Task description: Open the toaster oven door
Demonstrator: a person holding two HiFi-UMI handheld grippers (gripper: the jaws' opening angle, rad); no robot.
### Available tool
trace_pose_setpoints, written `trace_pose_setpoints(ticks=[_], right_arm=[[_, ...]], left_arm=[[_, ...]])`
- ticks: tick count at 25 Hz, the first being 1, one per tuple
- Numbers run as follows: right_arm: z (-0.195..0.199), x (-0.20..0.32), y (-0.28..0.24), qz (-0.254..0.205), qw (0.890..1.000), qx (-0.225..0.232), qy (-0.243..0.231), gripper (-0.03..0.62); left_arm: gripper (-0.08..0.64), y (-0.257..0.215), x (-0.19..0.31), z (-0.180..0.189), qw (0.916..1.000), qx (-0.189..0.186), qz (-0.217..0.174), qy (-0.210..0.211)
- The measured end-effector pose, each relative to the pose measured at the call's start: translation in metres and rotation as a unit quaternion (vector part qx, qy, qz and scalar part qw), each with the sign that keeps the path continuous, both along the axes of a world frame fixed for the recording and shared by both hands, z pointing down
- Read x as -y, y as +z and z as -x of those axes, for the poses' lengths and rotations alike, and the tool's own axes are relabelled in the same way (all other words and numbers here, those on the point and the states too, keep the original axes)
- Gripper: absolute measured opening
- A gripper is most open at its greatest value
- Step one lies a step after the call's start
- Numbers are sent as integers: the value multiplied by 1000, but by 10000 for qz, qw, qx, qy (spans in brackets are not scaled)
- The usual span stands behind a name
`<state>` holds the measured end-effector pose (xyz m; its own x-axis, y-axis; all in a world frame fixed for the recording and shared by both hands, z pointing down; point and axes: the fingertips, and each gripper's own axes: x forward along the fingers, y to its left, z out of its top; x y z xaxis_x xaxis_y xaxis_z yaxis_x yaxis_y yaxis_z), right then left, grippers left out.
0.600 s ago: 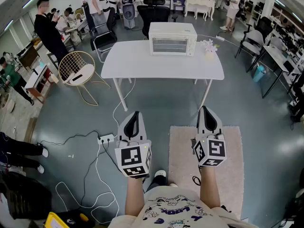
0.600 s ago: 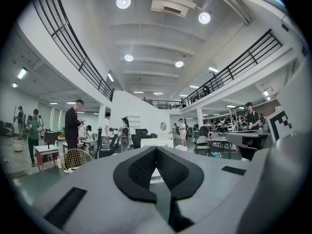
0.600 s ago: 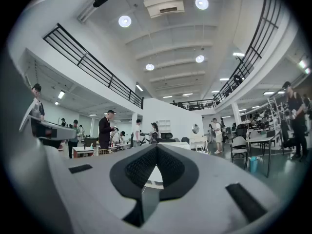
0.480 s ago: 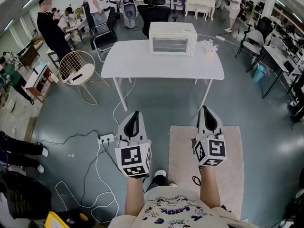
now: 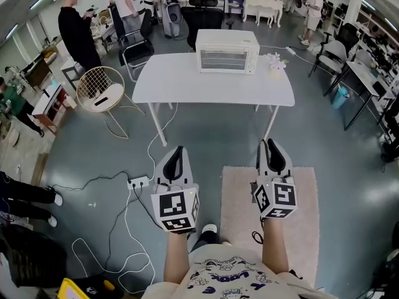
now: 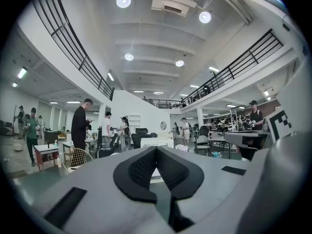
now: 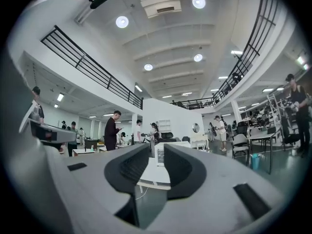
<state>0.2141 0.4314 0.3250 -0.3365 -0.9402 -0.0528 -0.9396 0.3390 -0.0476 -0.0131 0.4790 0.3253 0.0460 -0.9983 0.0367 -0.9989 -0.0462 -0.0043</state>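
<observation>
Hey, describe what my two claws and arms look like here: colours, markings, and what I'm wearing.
The left claw and right claw are light grey tapering shells, lined inside with black textured pads. Each carries a white cube with black square markers: left cube, right cube. No cables show on either. The forearms are unsleeved; a white T-shirt with dark blue print is worn.

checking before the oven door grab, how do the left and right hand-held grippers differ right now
Left hand-held gripper: jaw tips together; right hand-held gripper: jaws apart, with a clear gap. In the head view the left shows over bare floor, the right over the rug. Both are empty, level, and well short of the toaster oven.
</observation>
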Motion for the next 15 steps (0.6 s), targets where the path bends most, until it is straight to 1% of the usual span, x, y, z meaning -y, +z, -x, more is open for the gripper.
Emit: trace_pose_setpoints(ticks=[1,2,5,6,15], right_arm=[[2,2,0,4,10000,18,-33,122],[3,4,0,1,10000,23,-42,155],[7,13,3,-12,10000,-9,-13,168],[9,16,4,-3,10000,-15,-23,216],[31,50,6,13,10000,17,3,222]], left_arm=[[5,0,2,0,10000,-2,4,5],[5,1,4,1,10000,-4,4,9],[5,5,13,4,10000,-20,1,22],[5,5,17,6,10000,-25,0,24],[5,9,54,27,10000,-47,-17,86]])
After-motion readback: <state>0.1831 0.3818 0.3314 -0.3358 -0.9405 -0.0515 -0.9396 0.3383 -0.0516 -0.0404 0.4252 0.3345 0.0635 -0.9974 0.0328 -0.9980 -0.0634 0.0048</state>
